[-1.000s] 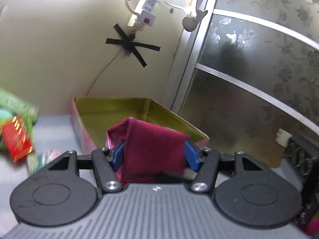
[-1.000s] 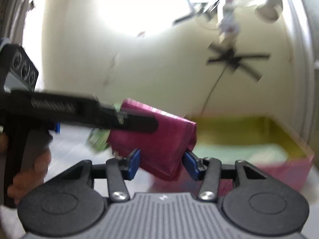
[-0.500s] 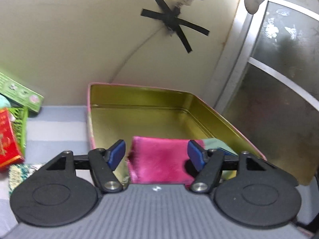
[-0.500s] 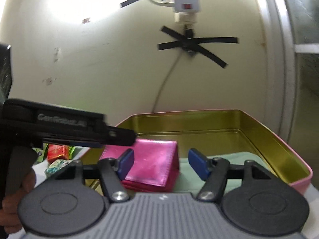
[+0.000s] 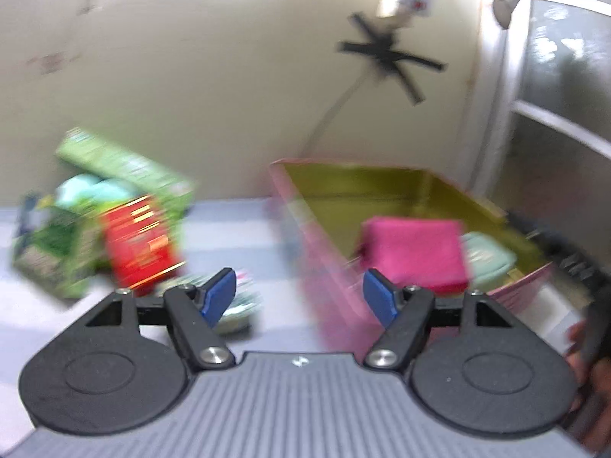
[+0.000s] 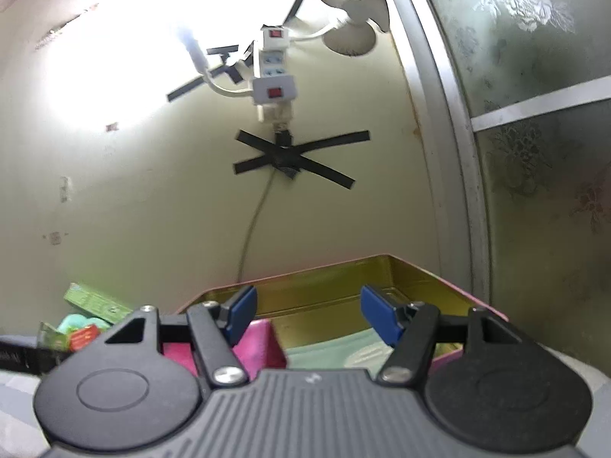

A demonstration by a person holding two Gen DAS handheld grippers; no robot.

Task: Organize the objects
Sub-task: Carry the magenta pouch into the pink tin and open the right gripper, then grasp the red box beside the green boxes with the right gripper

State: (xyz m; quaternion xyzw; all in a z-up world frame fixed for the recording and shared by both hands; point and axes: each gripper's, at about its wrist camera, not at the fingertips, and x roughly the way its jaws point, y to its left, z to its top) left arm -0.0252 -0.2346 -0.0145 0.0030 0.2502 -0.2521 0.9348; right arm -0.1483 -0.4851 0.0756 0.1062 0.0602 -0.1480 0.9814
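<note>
Left gripper [image 5: 299,294] spread wide, blue pads far apart, nothing between them. Pretty blurry on the left wrist view, fwiw. Hanging above the table [image 5: 236,221], straddling the near left wall of the pink tin [image 5: 324,267].

Pink wallet [image 5: 414,253] lying flat inside the tin, at about 1 o'clock from the left gripper, touching neither pad. Just beside it at its 3 o'clock, a mint green pouch [image 5: 488,259], also in the tin. Gold inside on the tin, open top.

Over at 10 o'clock, well apart from the tin: pile of boxes, with a red box [image 5: 139,244] in front, green box [image 5: 126,170] leaning behind it, something teal [image 5: 91,189] tucked between. Too smeared to read any labels.

Right gripper [image 6: 306,315] also wide open, holding nothing, hovering over the tin's near end. Same wallet at 7 o'clock under the left pad, pouch at 5 o'clock.

Wall behind: black tape cross [image 6: 294,156] over a cable, white power strip [image 6: 273,76] above it at 12 o'clock. Frosted glass door [image 6: 534,133] at 3 o'clock.
</note>
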